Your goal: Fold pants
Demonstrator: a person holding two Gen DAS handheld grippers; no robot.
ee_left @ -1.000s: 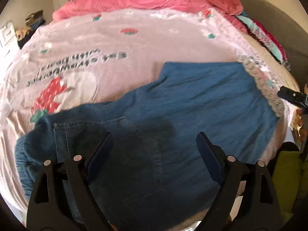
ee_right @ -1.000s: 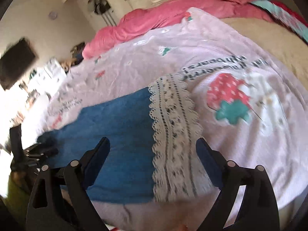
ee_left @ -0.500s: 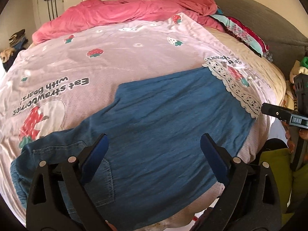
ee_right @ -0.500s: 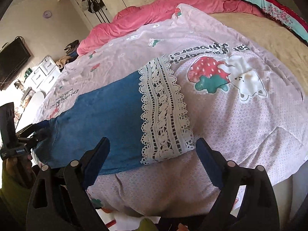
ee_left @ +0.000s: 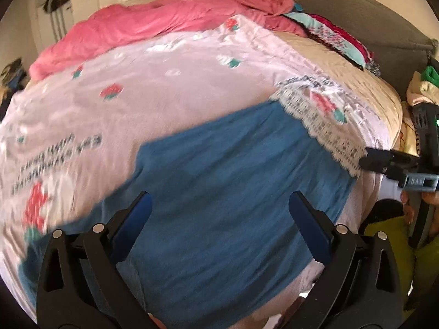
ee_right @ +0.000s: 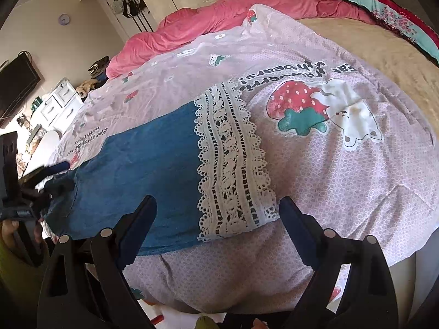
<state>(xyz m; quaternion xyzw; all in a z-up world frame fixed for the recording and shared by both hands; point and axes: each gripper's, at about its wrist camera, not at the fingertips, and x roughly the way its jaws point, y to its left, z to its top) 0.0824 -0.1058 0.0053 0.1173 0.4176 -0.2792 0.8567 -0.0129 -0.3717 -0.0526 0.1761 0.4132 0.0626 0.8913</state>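
Blue denim pants [ee_left: 233, 192] with a white lace hem [ee_right: 230, 164] lie flat across the near edge of a bed covered by a pink strawberry-print sheet [ee_left: 164, 96]. My left gripper [ee_left: 219, 208] is open and empty, above the middle of the pants. My right gripper [ee_right: 216, 211] is open and empty, just short of the lace hem end [ee_left: 323, 126]. The pants body shows at left in the right wrist view [ee_right: 142, 159]. The right gripper also shows at the right edge of the left wrist view [ee_left: 389, 161].
A bunched pink duvet [ee_right: 219, 22] and patterned fabric [ee_right: 397, 19] lie at the bed's far side. A white dresser [ee_right: 55, 104] and a wall TV [ee_right: 16, 82] stand at left. A grey headboard [ee_left: 343, 19] is at the right.
The left gripper's view has swung so the pants sit more centred under it and is now blurred. The right gripper has drawn slightly closer to the lace hem. Both stay open.
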